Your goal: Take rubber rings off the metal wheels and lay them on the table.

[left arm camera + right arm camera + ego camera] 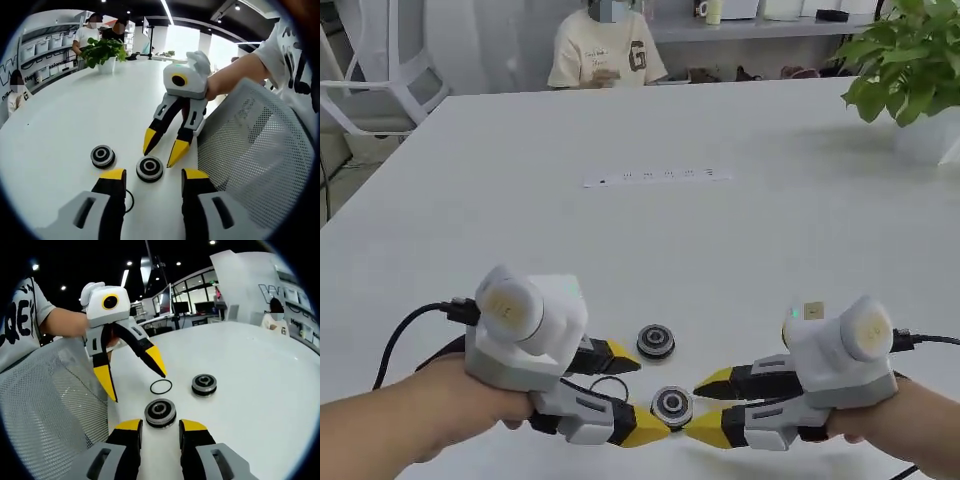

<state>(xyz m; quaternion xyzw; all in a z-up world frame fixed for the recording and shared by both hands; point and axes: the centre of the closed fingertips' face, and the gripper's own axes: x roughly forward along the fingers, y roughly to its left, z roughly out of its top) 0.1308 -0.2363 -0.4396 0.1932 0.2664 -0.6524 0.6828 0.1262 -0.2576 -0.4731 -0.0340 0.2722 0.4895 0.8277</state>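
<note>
Two metal wheels with black rims lie on the white table point(720, 250). The near wheel point(672, 404) point(150, 168) point(160, 412) sits between the tips of both grippers, held by neither. The far wheel point(656, 341) point(103, 156) point(204, 384) lies a little beyond it. A loose thin black rubber ring point(161, 386) point(610, 388) lies flat on the table beneath my left gripper's jaws. My left gripper point(642, 393) point(154, 175) point(138, 386) is open, facing the near wheel from the left. My right gripper point(700, 405) point(160, 425) point(161, 154) is open, facing it from the right.
A white power strip point(657, 177) lies mid-table. A potted plant point(910, 60) stands at the far right corner. A person point(605, 45) sits at the far side. A grey mesh chair back point(250, 140) is near the table's front edge.
</note>
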